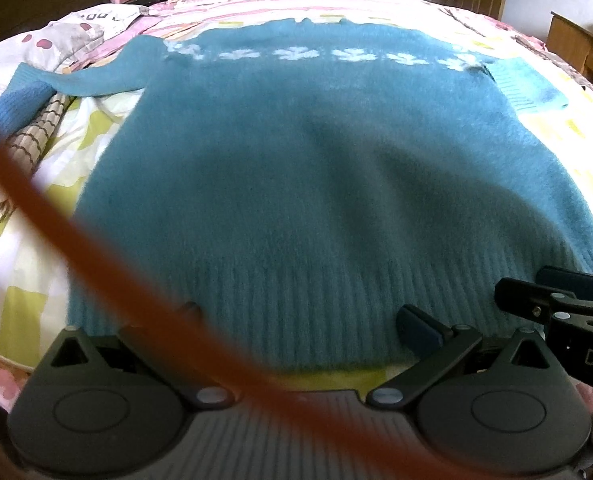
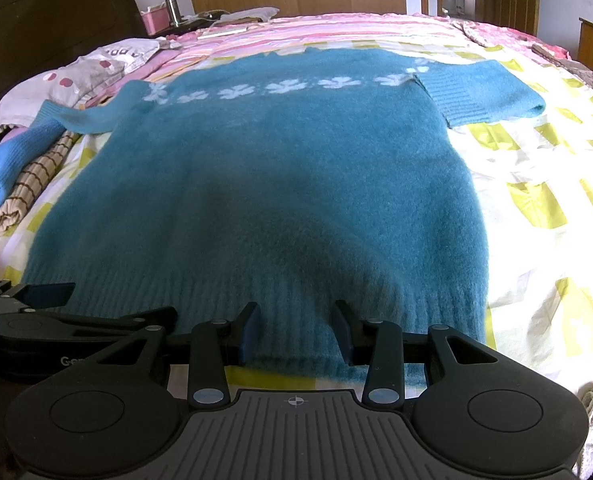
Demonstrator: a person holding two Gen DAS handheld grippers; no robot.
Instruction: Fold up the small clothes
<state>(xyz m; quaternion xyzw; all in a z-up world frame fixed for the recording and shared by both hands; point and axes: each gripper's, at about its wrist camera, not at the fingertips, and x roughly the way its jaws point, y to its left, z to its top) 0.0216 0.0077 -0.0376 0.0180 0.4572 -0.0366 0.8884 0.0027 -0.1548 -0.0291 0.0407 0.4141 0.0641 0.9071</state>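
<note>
A teal knit sweater with a row of white flowers across the chest lies flat on the bed, ribbed hem nearest me; it also shows in the right wrist view. Its right sleeve is folded back near the shoulder, its left sleeve stretches out to the left. My left gripper is open wide, fingers over the ribbed hem. My right gripper is open, its fingertips at the hem's edge. The right gripper also shows at the right in the left wrist view.
The bed has a yellow-and-white checked sheet and a pink striped cover. A striped beige cloth, a bright blue garment and a pillow lie at the left. A blurred orange cord crosses the left wrist view.
</note>
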